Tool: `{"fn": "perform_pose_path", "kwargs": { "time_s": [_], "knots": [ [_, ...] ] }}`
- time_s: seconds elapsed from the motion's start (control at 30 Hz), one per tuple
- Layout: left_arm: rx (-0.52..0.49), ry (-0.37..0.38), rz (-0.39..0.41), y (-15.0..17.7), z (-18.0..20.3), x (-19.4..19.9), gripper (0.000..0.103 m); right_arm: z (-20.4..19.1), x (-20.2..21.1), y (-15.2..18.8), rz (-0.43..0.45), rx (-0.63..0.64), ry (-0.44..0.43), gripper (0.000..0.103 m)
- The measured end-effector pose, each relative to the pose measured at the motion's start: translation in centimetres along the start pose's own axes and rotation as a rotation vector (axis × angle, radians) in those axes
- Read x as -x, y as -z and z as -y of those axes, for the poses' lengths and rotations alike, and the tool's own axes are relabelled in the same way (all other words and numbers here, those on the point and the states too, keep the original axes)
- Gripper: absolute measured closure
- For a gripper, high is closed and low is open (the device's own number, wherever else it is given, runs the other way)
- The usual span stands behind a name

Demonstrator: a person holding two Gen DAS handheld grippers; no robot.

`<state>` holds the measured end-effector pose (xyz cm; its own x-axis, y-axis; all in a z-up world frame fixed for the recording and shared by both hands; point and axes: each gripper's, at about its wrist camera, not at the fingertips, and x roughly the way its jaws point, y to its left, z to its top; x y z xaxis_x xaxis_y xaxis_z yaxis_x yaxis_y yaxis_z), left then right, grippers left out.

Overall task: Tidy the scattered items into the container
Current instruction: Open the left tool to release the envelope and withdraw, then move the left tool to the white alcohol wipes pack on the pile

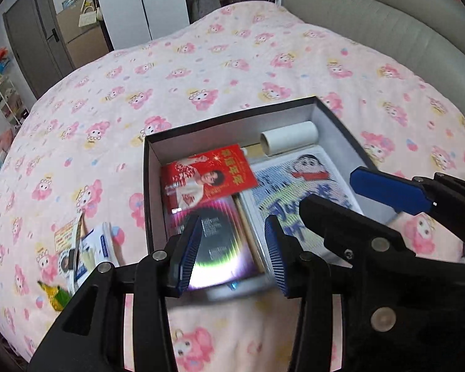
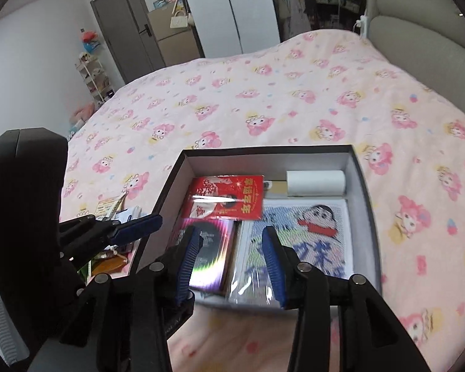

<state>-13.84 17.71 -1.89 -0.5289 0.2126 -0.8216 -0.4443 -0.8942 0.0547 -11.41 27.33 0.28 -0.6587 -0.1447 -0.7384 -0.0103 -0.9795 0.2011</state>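
From your left wrist camera, the black box [image 1: 229, 167] sits on the pink cartoon-print bedspread [image 1: 201, 71], and it serves as the landmark here. Your left tongs [image 1: 232, 248] hang over the box's near end, spread apart and gripping nothing. Inside the box, a red envelope [image 1: 207, 178] lies tilted toward the left wall, overlapping the far edge of a shiny holographic card pack [image 1: 214, 241] at the near left. A cartoon-boy picture [image 1: 307, 183] in a white frame fills the right side, and a white paper roll [image 1: 290, 138] lies on its side against the far wall. Outside the box, just left of its near-left corner, a small heap of loose packets [image 1: 77, 254] rests on the bedspread. Your right tongs [image 1: 387, 192] reach in over the box's right wall; you cannot tell their spread from this angle.

From your right wrist camera, the box [image 2: 365, 192] lies straight ahead with the right tongs [image 2: 232, 260] poised over its near end, released and holding nothing. The red envelope [image 2: 229, 198] sits at the far left inside, the card pack [image 2: 204, 248] at the near left, the cartoon-boy picture [image 2: 313, 232] on the right, the paper roll [image 2: 315, 183] in the far-right corner. Left of the box, the left tongs [image 2: 136, 229] show one blue pad above the loose packets [image 2: 111, 210].
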Motion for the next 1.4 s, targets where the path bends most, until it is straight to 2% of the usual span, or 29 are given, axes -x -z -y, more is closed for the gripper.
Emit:
{"fn": "perform_pose_path", "kwargs": {
  "time_s": [0.2,0.3,0.47,0.57,0.7,0.87,1.17,1.4],
  "knots": [
    [-0.004,-0.028,0.039,2.9,0.8,4.1,0.057,-1.2,3.8,2.7,0.052,-0.013,-0.017,0.058],
    [0.022,-0.039,0.031,4.4,0.5,5.3,0.057,-2.1,4.9,4.0,0.069,-0.015,-0.031,0.054],
    [0.061,-0.043,0.020,6.9,-0.4,7.4,0.057,-4.5,6.6,5.7,0.117,0.027,-0.003,0.054],
    [0.077,-0.074,0.027,8.5,-1.2,8.5,0.057,-5.9,7.2,6.7,0.140,0.042,-0.012,0.054],
    [0.108,-0.085,0.026,10.5,-2.4,9.5,0.057,-7.5,7.1,8.0,0.137,0.052,-0.045,0.054],
    [0.180,-0.097,0.028,12.8,-5.2,10.4,0.057,-9.0,6.5,9.1,0.140,0.098,-0.013,0.054],
    [0.288,-0.150,0.053,15.9,-11.0,12.2,0.057,-14.3,5.8,9.7,0.162,0.182,-0.113,0.054],
    [0.428,-0.165,0.062,18.6,-16.3,11.2,0.057,-16.7,2.5,9.7,0.097,0.213,-0.142,0.056]
  ]
}}
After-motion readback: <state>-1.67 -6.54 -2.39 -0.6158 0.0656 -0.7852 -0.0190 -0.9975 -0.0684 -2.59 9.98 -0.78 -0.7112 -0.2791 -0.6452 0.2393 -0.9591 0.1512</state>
